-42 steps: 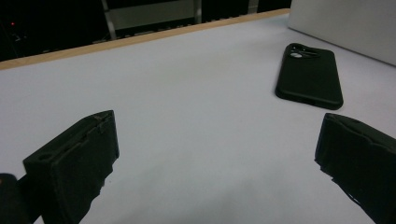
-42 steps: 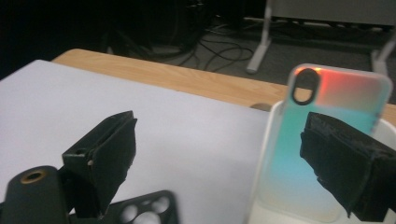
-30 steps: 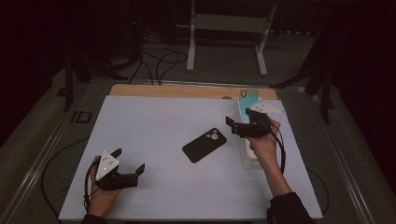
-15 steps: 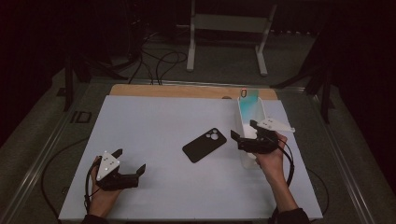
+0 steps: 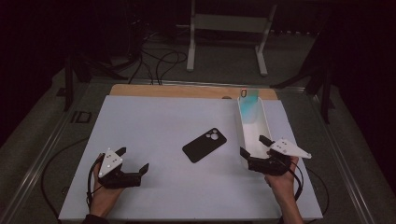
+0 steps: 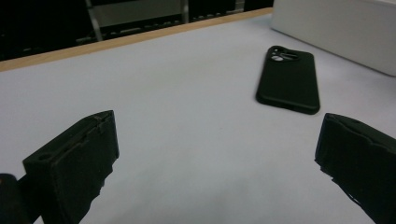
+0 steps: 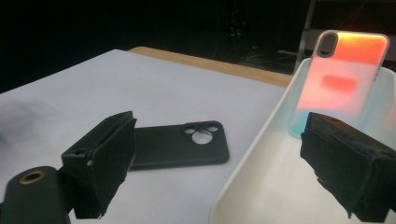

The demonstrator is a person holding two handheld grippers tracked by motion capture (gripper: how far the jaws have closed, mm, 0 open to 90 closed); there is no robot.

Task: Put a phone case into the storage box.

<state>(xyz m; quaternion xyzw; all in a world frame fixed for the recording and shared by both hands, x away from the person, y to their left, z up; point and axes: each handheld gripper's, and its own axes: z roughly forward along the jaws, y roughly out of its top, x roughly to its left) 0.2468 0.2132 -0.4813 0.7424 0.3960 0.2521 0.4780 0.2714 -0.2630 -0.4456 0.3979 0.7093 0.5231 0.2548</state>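
Observation:
A black phone case lies camera-holes up on the white table top, near the middle. To its right stands a long white tray. A translucent, iridescent phone case leans against the tray's far end. My right gripper is open at the tray's near end, with nothing between its jaws. In the right gripper view the black case lies left of the tray and the translucent case stands ahead. My left gripper rests open at the front left, and its view has the black case ahead to the right.
A wooden strip runs along the table's far edge. Beyond it are a white stand and cables on the dark floor. Open table surface lies between the two grippers. The tray's white wall is at the left gripper view's top right.
My right gripper has drawn back along the tray toward the person, uncovering the tray and the translucent case at its far end. The left gripper and black case have stayed put.

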